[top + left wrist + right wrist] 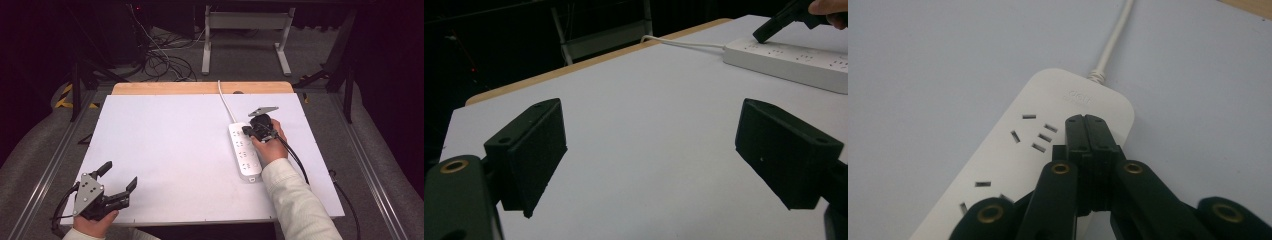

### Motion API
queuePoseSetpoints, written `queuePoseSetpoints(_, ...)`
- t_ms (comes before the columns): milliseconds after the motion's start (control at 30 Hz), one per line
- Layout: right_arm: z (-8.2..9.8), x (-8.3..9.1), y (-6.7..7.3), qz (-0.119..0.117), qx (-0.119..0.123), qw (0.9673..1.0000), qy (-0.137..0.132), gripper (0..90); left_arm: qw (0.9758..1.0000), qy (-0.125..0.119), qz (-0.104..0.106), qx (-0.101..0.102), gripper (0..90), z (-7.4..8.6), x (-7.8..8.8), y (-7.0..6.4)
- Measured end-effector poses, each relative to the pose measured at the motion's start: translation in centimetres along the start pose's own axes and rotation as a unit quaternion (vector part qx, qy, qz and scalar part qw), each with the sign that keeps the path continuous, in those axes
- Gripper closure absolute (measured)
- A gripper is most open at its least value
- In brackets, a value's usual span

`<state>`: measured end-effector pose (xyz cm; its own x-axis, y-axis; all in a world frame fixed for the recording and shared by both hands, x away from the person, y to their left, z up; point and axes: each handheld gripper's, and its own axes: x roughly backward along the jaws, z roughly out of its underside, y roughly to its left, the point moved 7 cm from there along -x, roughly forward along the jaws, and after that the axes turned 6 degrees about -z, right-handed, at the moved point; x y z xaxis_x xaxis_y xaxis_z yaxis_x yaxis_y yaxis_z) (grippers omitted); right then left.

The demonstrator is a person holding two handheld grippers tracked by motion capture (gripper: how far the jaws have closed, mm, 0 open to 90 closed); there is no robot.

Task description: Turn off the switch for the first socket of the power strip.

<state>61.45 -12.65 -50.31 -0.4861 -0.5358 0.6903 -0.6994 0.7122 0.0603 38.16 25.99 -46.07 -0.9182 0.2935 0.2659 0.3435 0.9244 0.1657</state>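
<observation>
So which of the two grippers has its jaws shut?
The right gripper, pressed tips together on the power strip; the left gripper stands wide open.

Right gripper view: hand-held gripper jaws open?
No: the right hand-held gripper has its two black jaws pressed flat together, nothing between them, tips over the cable end of the white power strip.

Table light: the white table (165,150) is evenly lit, apparently from overhead.
Surroundings: dim, nearly black at the edges.
Shadows: soft, faint.
Glare: mild on the power strip (1048,145).
Focus: near jaws slightly soft.
</observation>
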Motion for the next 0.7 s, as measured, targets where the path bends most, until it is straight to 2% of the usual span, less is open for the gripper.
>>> queuePoseSetpoints(400,0.06,-0.06,-0.08,-0.002,-0.008,1.0000,-0.001,90.0,1.0000,0.000,-0.001,-0.001,13.1,-0.01,0.03,0.05)
queuePoseSetpoints(700,0.07,-0.05,0.01,0.006,-0.005,1.0000,0.003,90.0,1.0000,0.001,0.000,0.001,13.1,-0.01,0.07,0.01)
